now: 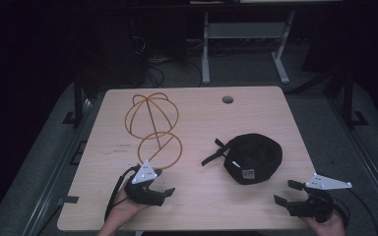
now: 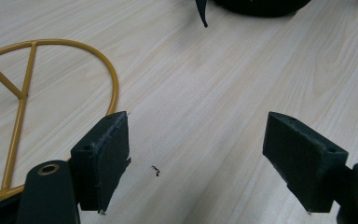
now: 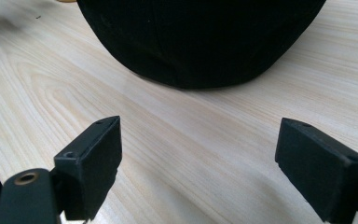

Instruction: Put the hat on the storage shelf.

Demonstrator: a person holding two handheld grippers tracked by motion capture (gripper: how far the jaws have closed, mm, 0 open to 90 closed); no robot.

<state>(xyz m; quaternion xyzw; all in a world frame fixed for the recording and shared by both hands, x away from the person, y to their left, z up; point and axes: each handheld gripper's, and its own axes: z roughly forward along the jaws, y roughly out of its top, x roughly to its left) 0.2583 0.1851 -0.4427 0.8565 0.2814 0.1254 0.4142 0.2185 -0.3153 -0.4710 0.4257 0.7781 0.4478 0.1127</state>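
A black cap (image 1: 253, 157) lies on the right half of the wooden table (image 1: 202, 196), its strap (image 1: 211, 156) pointing left. A yellow wire stand (image 1: 151, 118), a ball-shaped cage over a ring base, stands at the left. My left gripper (image 1: 163, 182) rests near the front edge just below the ring, open and holding nothing. In the left gripper view its jaws (image 2: 198, 158) stand wide over bare wood, with the ring (image 2: 112, 79) at the left and the strap (image 2: 203, 14) ahead. My right gripper (image 1: 285, 191) is open at the front right; the cap (image 3: 200, 37) sits just beyond its jaws (image 3: 198, 163).
A round cable hole (image 1: 227, 100) sits near the table's far edge. Behind the table stands another desk's white legs (image 1: 205, 49) among cables on a dark floor. A small dark speck (image 2: 156, 171) lies on the wood between the left jaws.
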